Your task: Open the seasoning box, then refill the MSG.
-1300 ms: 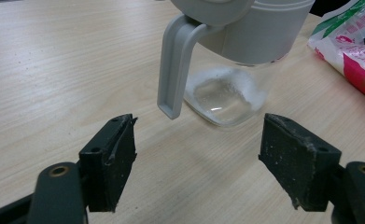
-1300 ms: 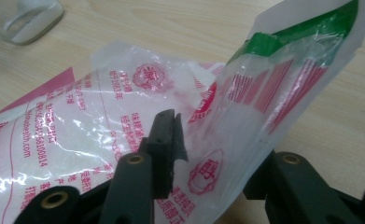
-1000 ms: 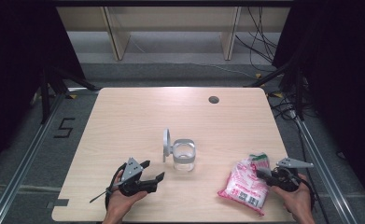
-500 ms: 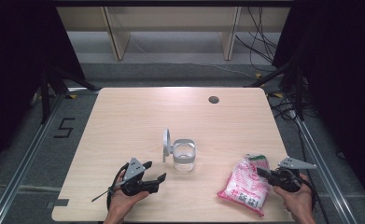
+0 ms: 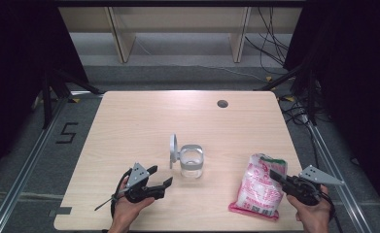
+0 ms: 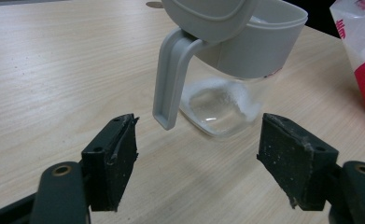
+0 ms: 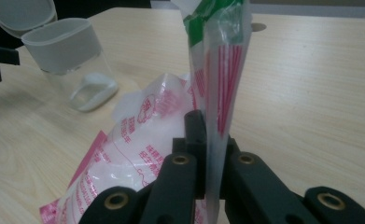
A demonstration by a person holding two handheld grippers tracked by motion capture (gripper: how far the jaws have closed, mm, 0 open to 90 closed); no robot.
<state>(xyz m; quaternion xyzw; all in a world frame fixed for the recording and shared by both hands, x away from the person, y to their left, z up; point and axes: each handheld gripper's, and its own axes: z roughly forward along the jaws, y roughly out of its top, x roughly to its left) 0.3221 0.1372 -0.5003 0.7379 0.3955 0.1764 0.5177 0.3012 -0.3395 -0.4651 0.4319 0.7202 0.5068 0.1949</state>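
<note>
A clear jar (image 5: 191,162) with a grey band and handle stands mid-table, its hinged lid (image 5: 173,150) flipped up. A little white powder lies on the jar's bottom (image 6: 217,105). My left gripper (image 5: 159,176) rests on the table just left of the jar and stands open. In the left gripper view the left gripper (image 6: 199,158) points at the jar's handle (image 6: 171,79) with nothing between its pads. A pink and white plastic bag (image 5: 260,191) of white powder lies at the front right. My right gripper (image 7: 210,154) is shut on the bag's green-topped upper edge (image 7: 217,70) and holds it upright.
A dark round hole (image 5: 222,103) sits near the table's far right edge. Bare wood stretches behind and left of the jar. The bag's bottom lies close to the table's front edge (image 5: 216,228). Shelf legs and cables stand on the floor beyond the table.
My right gripper has risen a little with the bag's top edge, pulling that end of the bag up off the table. The left gripper and the jar have stayed put.
</note>
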